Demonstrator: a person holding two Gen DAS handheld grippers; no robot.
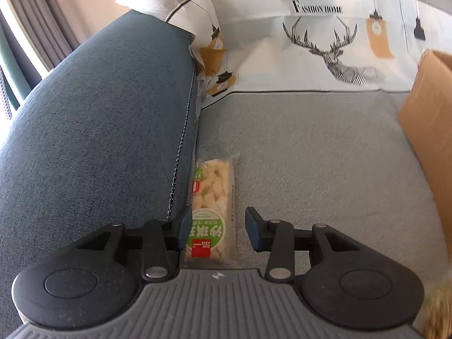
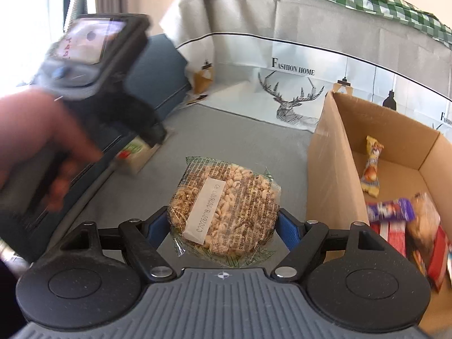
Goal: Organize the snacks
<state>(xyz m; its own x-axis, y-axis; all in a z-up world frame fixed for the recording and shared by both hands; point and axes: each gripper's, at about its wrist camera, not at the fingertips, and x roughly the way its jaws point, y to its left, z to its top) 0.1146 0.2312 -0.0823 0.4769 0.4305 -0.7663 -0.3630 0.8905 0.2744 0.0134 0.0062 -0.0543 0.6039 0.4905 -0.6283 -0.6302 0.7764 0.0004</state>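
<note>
Daylight floods in from the window (image 2: pixel 25 28) at the upper left of my right wrist view and blows out to white. The hand (image 2: pixel 42 141) below it smears with motion blur. Both fisheye pictures bend hard at the edges; the box (image 2: pixel 333 169) contents look soft, possibly out of focus.

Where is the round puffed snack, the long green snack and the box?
Round puffed snack (image 2: pixel 223 212), right wrist view, on its white label.
Long green snack (image 1: pixel 210 212), left wrist view, its middle.
Box (image 2: pixel 333 175), right wrist view, its near wall.
</note>
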